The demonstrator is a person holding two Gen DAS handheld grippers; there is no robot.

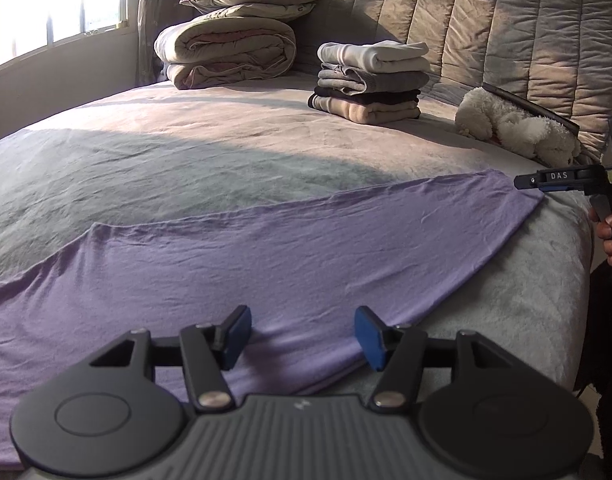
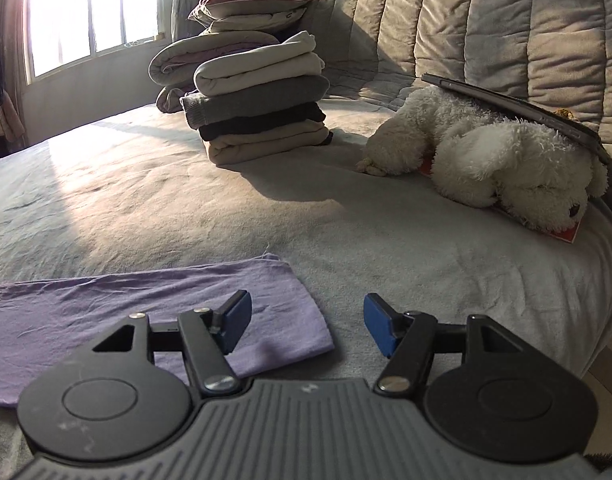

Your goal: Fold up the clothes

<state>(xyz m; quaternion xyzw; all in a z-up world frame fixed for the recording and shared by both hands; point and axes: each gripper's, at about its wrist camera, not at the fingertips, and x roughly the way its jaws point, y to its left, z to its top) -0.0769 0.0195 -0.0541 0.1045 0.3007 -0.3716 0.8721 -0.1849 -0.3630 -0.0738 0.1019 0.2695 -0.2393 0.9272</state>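
Lilac garment (image 1: 233, 264): spread flat along the near side of the bed (image 1: 165, 152); thin, finely wrinkled knit. Far hem runs as a long diagonal; one corner (image 1: 534, 196) reaches the bed's right edge, just beside the right gripper's fingertip.
Same garment, right wrist view (image 2: 153, 312): a narrow end lies flat, with a squared corner and a loose thread at its far tip.
Left gripper (image 1: 303, 336): jaws spread, blue pads apart, low over the garment's near edge; nothing pinched. Whether the pads touch the cloth, cannot tell.
Right gripper (image 2: 306, 330): jaws spread, nothing between the pads; left pad over the lilac end, right pad over bare bed cover.
Hand (image 1: 608, 228): fingers wrapped on the right gripper's handle at the far right of the left wrist view.
Open room: a wide bare stretch of grey, plush bed cover between the garment and the headboard (image 1: 486, 32), partly sunlit.
Edges: bed's right side drops off rounded, near the right gripper.
Writing: "DAS" in white on the right gripper's finger (image 1: 558, 176); a yellow tag beside it, not legible.
Folded stack (image 2: 261, 108): four pieces, white, grey, black, beige, top to bottom.
Plush dog (image 2: 494, 160): white, shaggy, lying on a red-edged card, with a dark flat slab leaning over it.
Rolled quilt and pillows (image 1: 229, 32): piled by the window (image 1: 45, 8).
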